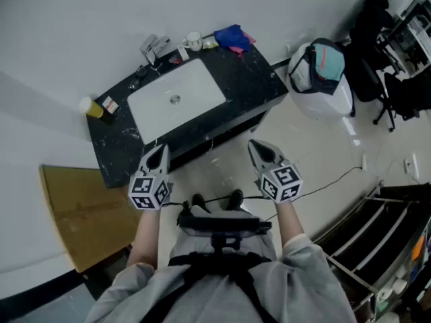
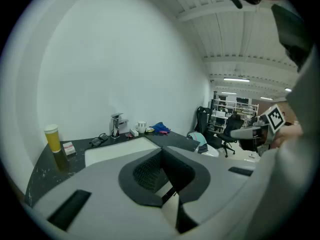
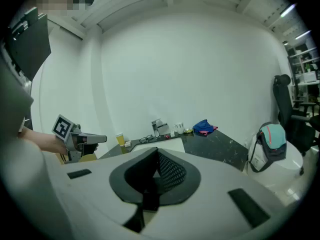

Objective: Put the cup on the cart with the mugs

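Note:
A white cup [image 1: 193,41] stands at the back of the black counter [image 1: 256,79], right of the tap [image 1: 153,48]. It also shows far off as the cup [image 2: 141,127] in the left gripper view and the cup [image 3: 179,129] in the right gripper view. My left gripper [image 1: 159,156] and right gripper [image 1: 258,151] hover side by side in front of the counter, well short of the cup. Both are shut with nothing between their jaws. The left gripper [image 2: 161,153] and the right gripper [image 3: 156,155] point towards the counter.
A white sink [image 1: 176,94] is set in the counter, with a yellow cup [image 1: 91,107], glasses [image 1: 141,73] and a blue cloth [image 1: 234,38] around it. A white bin with a teal bag [image 1: 322,73] stands at the right. A black rack [image 1: 377,237] fills the lower right.

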Demonstrator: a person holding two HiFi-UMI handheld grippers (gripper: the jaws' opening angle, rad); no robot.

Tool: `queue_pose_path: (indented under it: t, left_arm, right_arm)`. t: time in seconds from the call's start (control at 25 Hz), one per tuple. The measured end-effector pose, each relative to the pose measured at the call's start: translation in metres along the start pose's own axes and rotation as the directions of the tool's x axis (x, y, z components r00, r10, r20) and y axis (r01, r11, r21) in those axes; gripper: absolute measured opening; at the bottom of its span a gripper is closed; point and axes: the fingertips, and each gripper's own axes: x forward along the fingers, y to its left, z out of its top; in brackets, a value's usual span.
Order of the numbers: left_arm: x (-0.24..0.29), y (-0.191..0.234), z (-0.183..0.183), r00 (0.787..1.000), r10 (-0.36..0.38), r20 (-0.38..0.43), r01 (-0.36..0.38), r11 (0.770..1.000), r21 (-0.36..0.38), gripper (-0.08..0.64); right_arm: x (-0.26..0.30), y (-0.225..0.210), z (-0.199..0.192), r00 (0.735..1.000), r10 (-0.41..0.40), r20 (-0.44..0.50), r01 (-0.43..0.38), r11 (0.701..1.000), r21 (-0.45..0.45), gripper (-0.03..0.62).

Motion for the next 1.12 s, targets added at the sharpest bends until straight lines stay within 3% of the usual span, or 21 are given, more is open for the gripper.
queue_pose_path:
  t: [0.2,0.44,0.72,1.12]
  left_arm:
    - [0.015,-0.028,0.017,1.000,0.001,0.023,-0.002,1.000,0.015,0.005]
    - [0.037,-0.033,0.033,1.000,-0.011,0.020,0.010,0.999,0.045,0.004]
    - [0.087,-0.013,0.055,0.998,-0.053,0.014,0.052,0.997,0.055,0.005]
    - [0.161,0.017,0.087,0.991,-0.132,0.009,0.131,0.989,0.075,0.004]
  right_arm:
    - [-0.011,-0.024,0.016,1.000,0.016,-0.003,-0.016,0.999,-0.034,0.005]
    - [0.006,-0.035,0.037,0.999,0.043,0.021,-0.042,0.998,-0.042,0.005]
    - [0.060,-0.049,0.063,0.998,0.055,0.001,-0.055,0.996,-0.071,0.005]
    - [0.159,-0.075,0.118,0.997,0.079,-0.008,-0.079,0.977,-0.199,0.005]
